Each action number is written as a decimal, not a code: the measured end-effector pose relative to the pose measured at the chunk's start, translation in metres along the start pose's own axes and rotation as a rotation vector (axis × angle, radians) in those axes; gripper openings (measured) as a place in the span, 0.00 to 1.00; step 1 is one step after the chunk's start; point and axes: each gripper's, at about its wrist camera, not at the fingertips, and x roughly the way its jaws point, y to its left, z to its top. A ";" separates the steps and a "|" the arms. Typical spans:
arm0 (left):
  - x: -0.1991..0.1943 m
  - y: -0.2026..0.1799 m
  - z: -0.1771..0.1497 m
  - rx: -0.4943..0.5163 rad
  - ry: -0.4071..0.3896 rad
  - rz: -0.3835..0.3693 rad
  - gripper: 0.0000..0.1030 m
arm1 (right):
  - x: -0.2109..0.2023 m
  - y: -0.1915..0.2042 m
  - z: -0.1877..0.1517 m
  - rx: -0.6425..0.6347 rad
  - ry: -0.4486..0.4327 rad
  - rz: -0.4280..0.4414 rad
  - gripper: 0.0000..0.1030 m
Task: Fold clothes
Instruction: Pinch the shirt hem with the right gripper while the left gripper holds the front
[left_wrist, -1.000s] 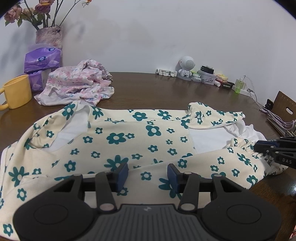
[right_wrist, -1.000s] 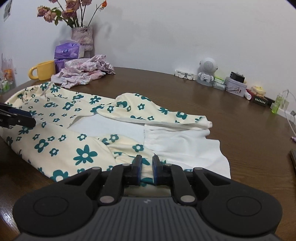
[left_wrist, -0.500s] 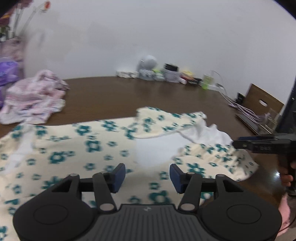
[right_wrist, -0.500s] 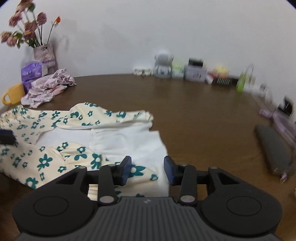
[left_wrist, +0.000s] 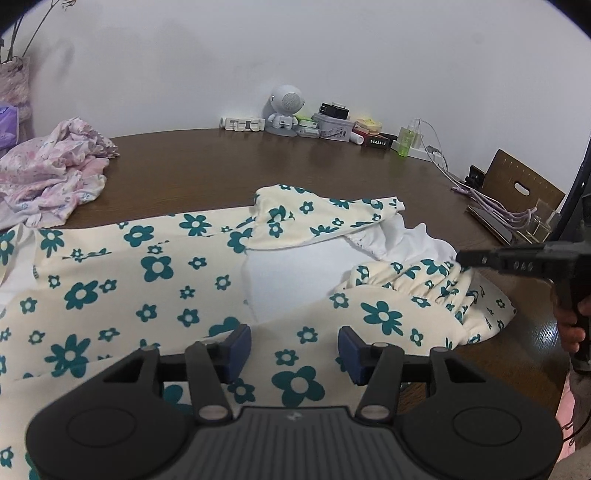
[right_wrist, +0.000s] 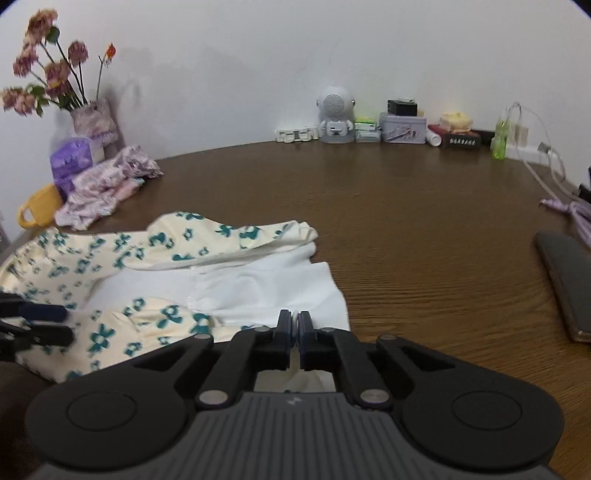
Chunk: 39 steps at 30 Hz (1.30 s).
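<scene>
While I look along my left gripper (left_wrist: 294, 347), its two blue pads stand well apart just above the cream garment with teal flowers (left_wrist: 155, 280), and they press on nothing. My right gripper (right_wrist: 294, 325) has its fingers together, and from the left wrist view its tip sits at the gathered edge of the cloth on the right end; in its own view a thin bit of white cloth shows at the pads, so I judge it pinches the hem there, though I cannot be fully sure.

Concerning progress, I think the fold is begun but not finished. The garment lies spread on the brown table (right_wrist: 424, 229), with both long edges turned in toward the middle, so the white inner side (left_wrist: 295, 273) shows between them. It is not yet a compact packet; the long length must be folded over once or twice more, and the right end is bunched and needs smoothing.

Farther back, at the left, the crumpled pink garment (left_wrist: 51, 170) lies in a heap, untouched, so this one is left to do completely.
</scene>
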 end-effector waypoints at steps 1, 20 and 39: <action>0.000 0.000 0.000 -0.001 -0.001 -0.001 0.50 | 0.003 0.001 -0.001 -0.011 0.010 -0.013 0.03; -0.002 0.000 -0.001 -0.054 -0.019 0.028 0.50 | 0.025 0.038 0.008 -0.064 0.067 0.123 0.33; 0.000 -0.008 -0.001 -0.021 -0.011 0.095 0.52 | 0.013 0.045 0.015 -0.066 0.006 0.104 0.17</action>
